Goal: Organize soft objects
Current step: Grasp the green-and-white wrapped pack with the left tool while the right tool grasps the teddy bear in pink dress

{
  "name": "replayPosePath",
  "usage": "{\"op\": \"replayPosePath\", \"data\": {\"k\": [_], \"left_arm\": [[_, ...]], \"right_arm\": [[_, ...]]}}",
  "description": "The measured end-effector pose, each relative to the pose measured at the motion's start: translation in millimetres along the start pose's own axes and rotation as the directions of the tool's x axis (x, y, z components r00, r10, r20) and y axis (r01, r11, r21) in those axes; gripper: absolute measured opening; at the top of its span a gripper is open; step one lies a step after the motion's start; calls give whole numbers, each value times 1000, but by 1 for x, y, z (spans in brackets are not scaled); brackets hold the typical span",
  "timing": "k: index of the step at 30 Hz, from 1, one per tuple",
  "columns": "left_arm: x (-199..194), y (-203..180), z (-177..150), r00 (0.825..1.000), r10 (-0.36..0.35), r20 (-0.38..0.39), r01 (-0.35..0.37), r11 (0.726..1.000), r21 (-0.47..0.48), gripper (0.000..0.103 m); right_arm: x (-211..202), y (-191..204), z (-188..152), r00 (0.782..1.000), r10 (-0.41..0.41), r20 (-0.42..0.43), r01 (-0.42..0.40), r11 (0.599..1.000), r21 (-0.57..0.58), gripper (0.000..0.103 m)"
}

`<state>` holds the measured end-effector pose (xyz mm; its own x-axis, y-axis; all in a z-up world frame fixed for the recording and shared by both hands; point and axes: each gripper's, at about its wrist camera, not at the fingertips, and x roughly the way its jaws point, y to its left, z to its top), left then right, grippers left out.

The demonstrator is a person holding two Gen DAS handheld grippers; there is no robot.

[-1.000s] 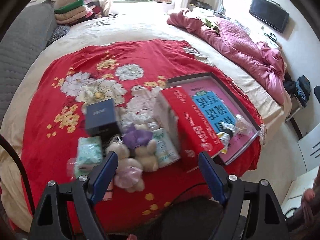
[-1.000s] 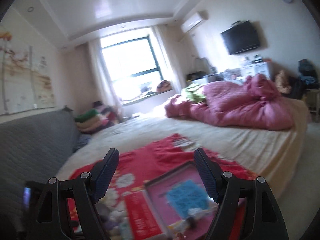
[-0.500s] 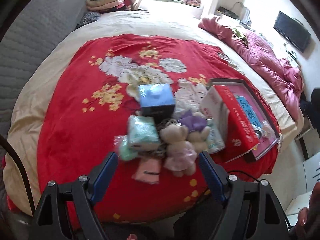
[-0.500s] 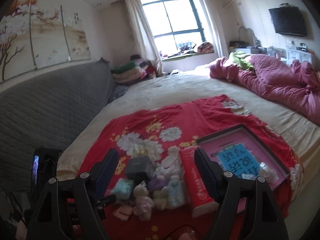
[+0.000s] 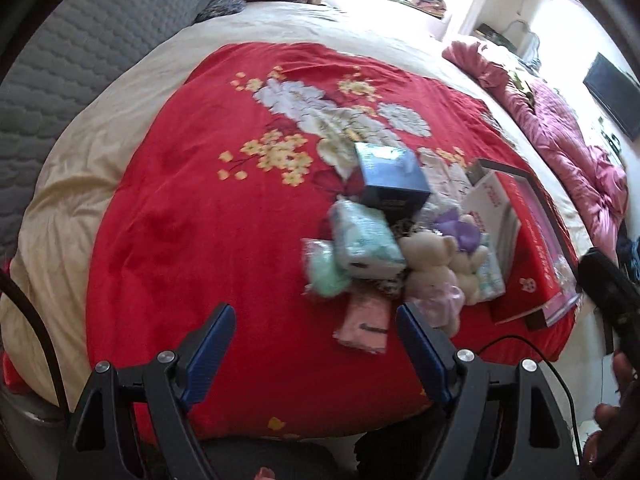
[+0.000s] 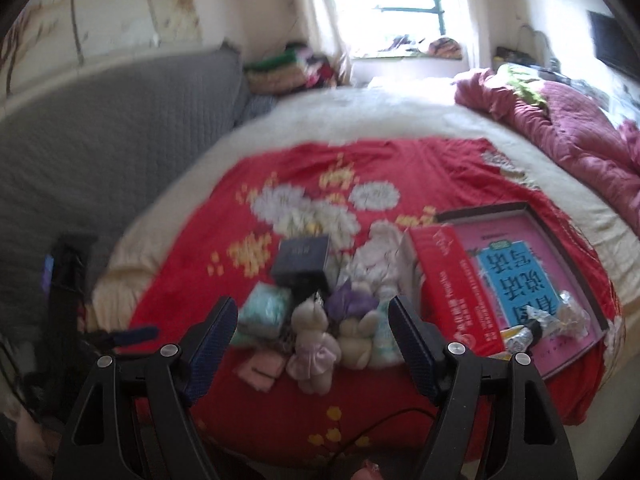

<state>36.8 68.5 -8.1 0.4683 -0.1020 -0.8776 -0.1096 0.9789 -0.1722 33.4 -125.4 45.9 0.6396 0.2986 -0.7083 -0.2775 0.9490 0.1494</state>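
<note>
A pile of soft things lies on the red flowered blanket (image 5: 192, 208): two small teddy bears (image 5: 432, 268) in pink and purple, a pale green tissue pack (image 5: 366, 246), a mint pouch (image 5: 324, 270) and a pink cloth (image 5: 364, 322). The bears also show in the right wrist view (image 6: 316, 340). My left gripper (image 5: 316, 340) is open and empty, above the blanket's near edge, left of the pile. My right gripper (image 6: 312, 334) is open and empty, held short of the pile, the bears seen between its fingers.
A dark blue box (image 5: 394, 178) stands behind the pile. A red box (image 6: 452, 284) leans on a pink framed tray (image 6: 560, 236) at the right. A crumpled magenta quilt (image 6: 560, 128) lies far right. A grey padded headboard (image 6: 100, 128) runs along the left.
Both views have swung left and down toward the bed. The pile now sits right of centre in the left view. Both grippers stay open.
</note>
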Motion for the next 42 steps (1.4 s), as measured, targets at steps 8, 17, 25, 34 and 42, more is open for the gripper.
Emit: {"op": "replayPosePath", "data": {"k": [8,17,25,34,42], "left_arm": [[24,11,17,998,-36,-48,34,999,-36,82],[68,-18,53,991,-54,-123,56,998,16,82],[97,-40,67,981,-32,-189,46,996,72,82],[111,-42,69,976,-9,-218,31,995,98,81],[115,-35,64,969,-49,-242,66,996,63,80]], "right_arm": [[63,25,-19,986,16,-167,-29,997,-77,79],[91,16,-44,971,-40,-237,20,996,-87,79],[110,-2,-40,966,-28,-257,22,999,-29,79],[129,-2,-42,964,-42,-263,32,999,-43,77],[144,6,-47,962,-40,-270,22,997,-68,57]]}}
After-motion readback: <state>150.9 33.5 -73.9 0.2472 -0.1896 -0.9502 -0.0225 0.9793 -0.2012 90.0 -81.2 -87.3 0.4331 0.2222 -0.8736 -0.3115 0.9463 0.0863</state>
